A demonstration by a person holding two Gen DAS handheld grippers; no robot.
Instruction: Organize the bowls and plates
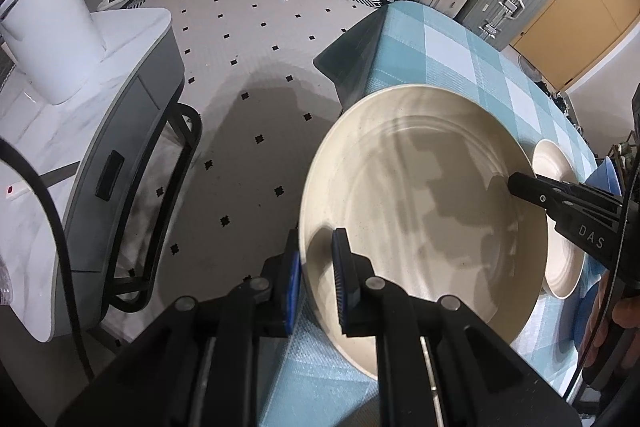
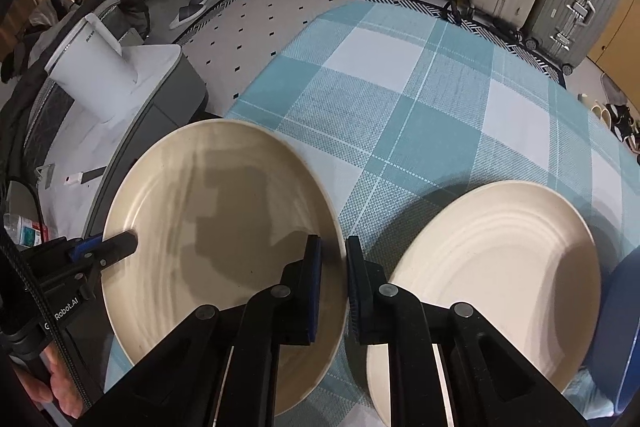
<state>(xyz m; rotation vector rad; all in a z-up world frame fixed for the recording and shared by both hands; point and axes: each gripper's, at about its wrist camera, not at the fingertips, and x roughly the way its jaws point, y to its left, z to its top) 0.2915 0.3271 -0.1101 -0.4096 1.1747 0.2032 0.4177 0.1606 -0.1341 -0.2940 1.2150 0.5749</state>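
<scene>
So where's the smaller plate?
In the right wrist view, the smaller plate lies flat on the checked tablecloth, right of the big plate.

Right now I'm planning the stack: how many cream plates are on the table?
2. The large cream plate sits at the table's left edge, both grippers clamped on its rim; the smaller cream plate lies to its right. Others may be hidden.

You have a large cream plate (image 2: 224,227) sitting upright at the near left corner of the counter (image 2: 400,99), empty and shallow-rimmed. Just beside it to the right lies a second cream plate (image 2: 500,259) with concentric ridges. A blue dish (image 2: 616,327) shows partly at the right edge.
</scene>
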